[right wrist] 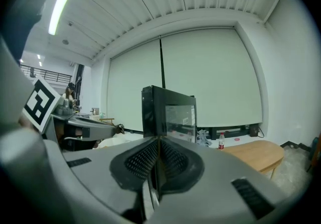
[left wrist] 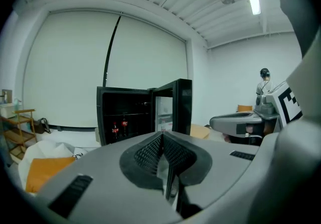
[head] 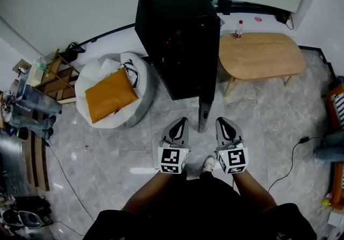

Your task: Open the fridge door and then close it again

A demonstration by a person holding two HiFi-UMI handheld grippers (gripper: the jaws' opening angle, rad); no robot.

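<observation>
Two bottles (left wrist: pixel 115 130) in open fridge (head: pixel 174 40) (door (head: pixel 204 110) edge-on), beanbag (head: pixel 141 99) left, table (head: pixel 263 56) right

No text can be read: the sticker (right wrist: pixel 189 115) on the fridge door (right wrist: pixel 175 123) and the far bottle's (right wrist: pixel 221 141) label are too small.

Grey marble floor (head: pixel 107 147) met a pale wall (head: pixel 70 2); a wooden table (head: pixel 263 56) stood upper right, a white beanbag (head: pixel 142 93) with orange cushion (head: pixel 110 96) centre left.
</observation>
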